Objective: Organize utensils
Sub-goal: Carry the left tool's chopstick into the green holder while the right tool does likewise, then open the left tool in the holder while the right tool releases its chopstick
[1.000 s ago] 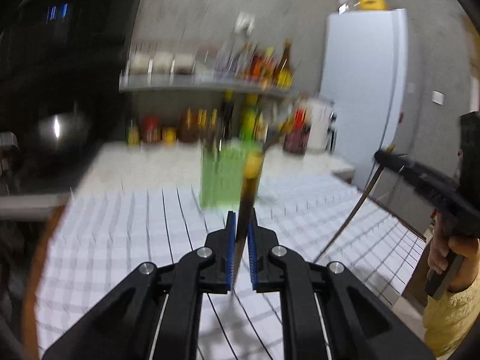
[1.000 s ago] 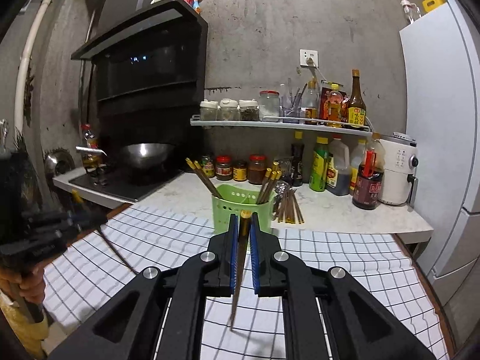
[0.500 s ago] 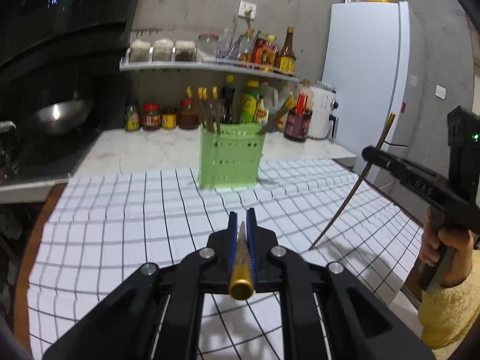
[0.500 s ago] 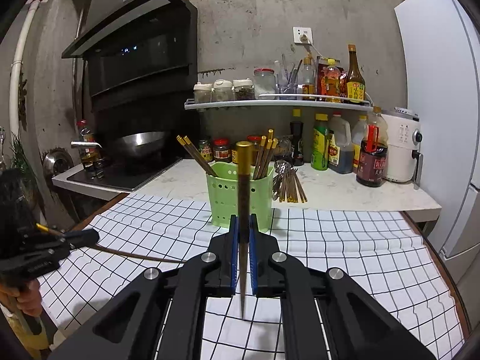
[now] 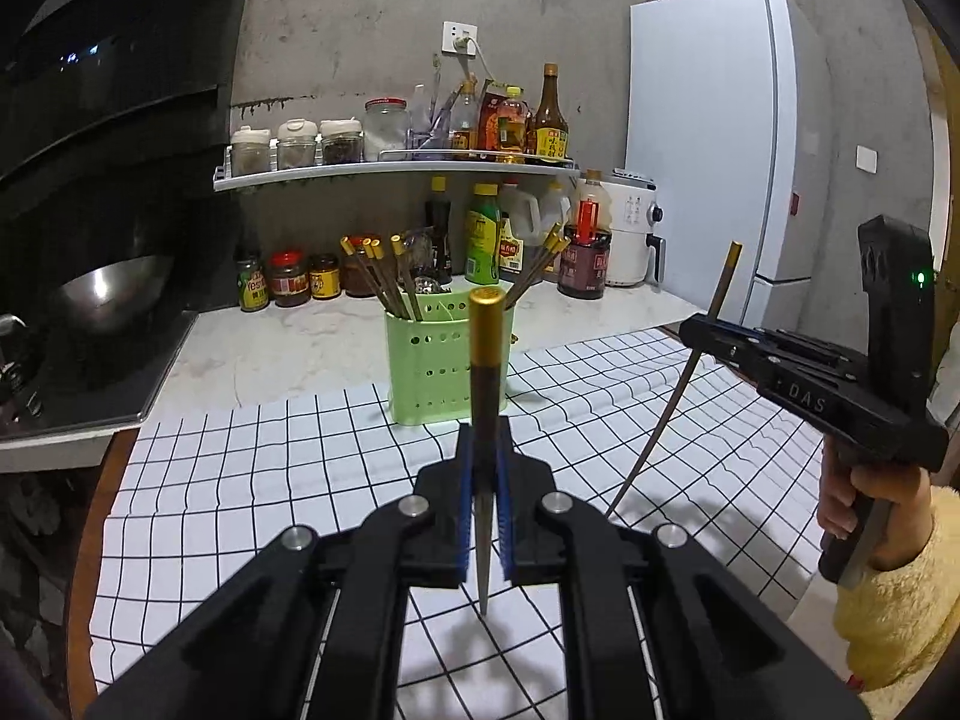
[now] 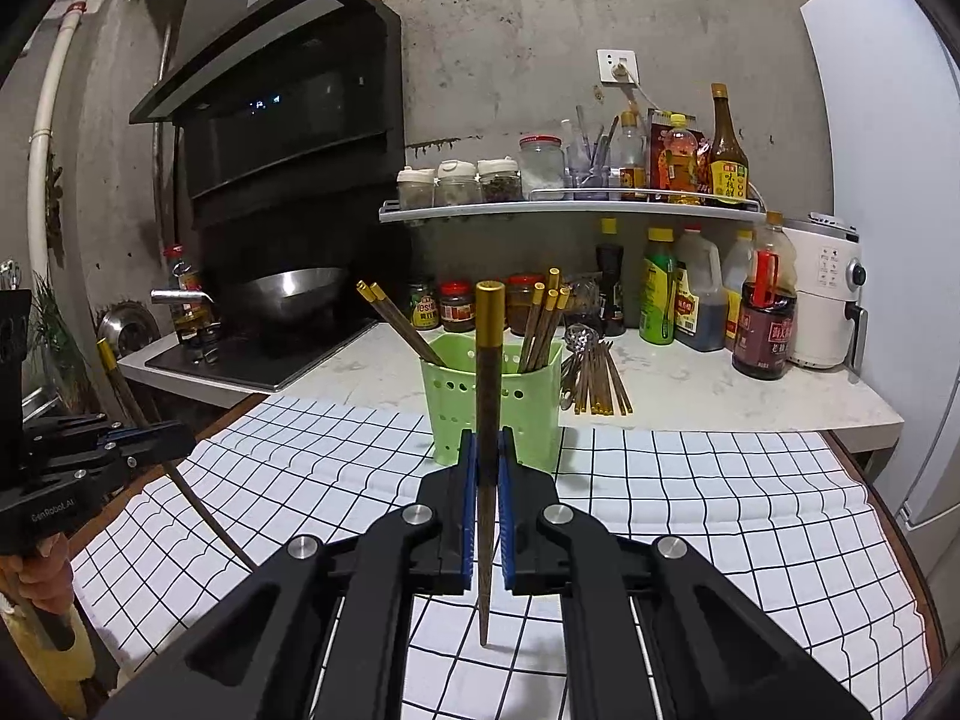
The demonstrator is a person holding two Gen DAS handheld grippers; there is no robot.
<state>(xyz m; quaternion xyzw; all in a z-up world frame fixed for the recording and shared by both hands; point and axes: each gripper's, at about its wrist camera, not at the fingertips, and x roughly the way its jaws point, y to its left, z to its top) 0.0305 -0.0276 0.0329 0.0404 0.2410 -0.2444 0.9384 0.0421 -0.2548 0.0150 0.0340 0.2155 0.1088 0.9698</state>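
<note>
- The left gripper (image 5: 483,504) has its jaws clamped on a chopstick (image 5: 483,396), which stands nearly upright, gold cap up and thin tip down over the checked cloth (image 5: 252,468) on the tabletop.
- The right gripper (image 6: 485,510) grips a second chopstick (image 6: 487,396) the same way, jaws pressed against its shaft well below the cap.
- Both sticks look thin, stiff and light; the smooth tapered shaft seems likely to pivot or slip in a narrow pinch.
- The hold sits around mid-length, which probably limits swinging; a grip nearer the thicker capped end would give the pads more to bite on.
- The green holder (image 6: 498,402) stands at the far edge of the cloth with other chopsticks leaning inside.
- More chopsticks (image 6: 597,378) lie loose just right of the holder.
</note>
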